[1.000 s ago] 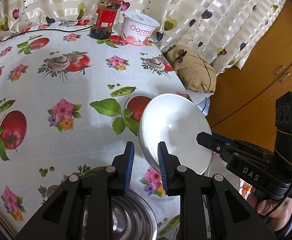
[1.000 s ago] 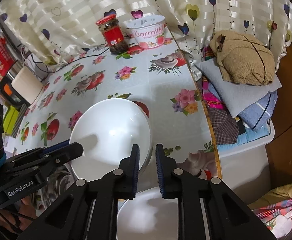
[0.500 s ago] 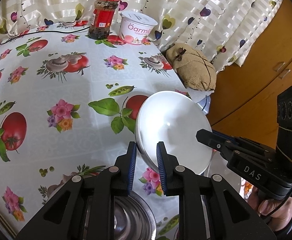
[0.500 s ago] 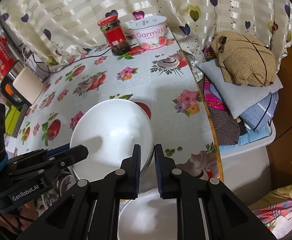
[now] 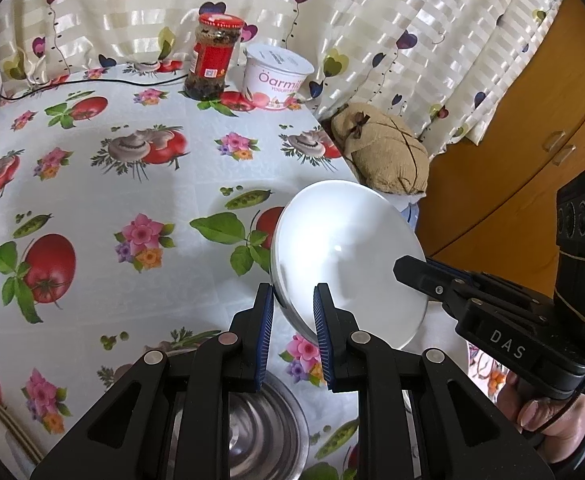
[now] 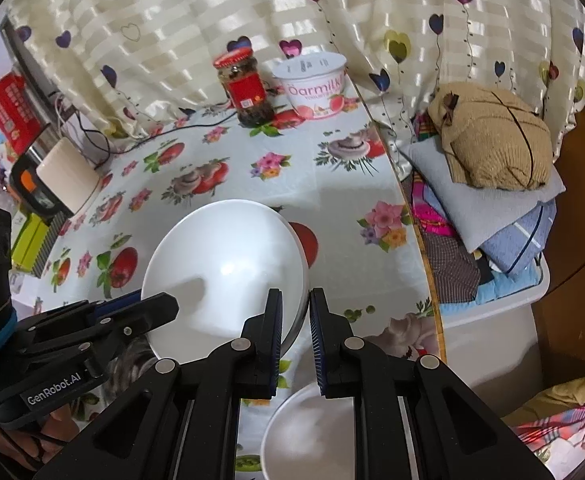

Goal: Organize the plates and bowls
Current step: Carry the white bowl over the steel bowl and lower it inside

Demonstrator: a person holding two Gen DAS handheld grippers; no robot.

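We are seeing the desk (image 5: 92,200) lying bare ahead to its far edge. The white plate (image 5: 348,256) is hanging tilted above the desk's right edge, both grippers clamped on its rim: left gripper (image 5: 292,320), right gripper (image 6: 295,322). A steel bowl (image 5: 268,432) is sitting half hidden below.

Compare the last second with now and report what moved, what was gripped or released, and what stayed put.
The white bowl tipped a little further, its open side turning more toward the right gripper. Nothing was taken hold of or let go: the left gripper and the right gripper each stay shut on opposite sides of its rim. The jar, the yogurt tub, the steel bowl and the second white bowl have not moved.
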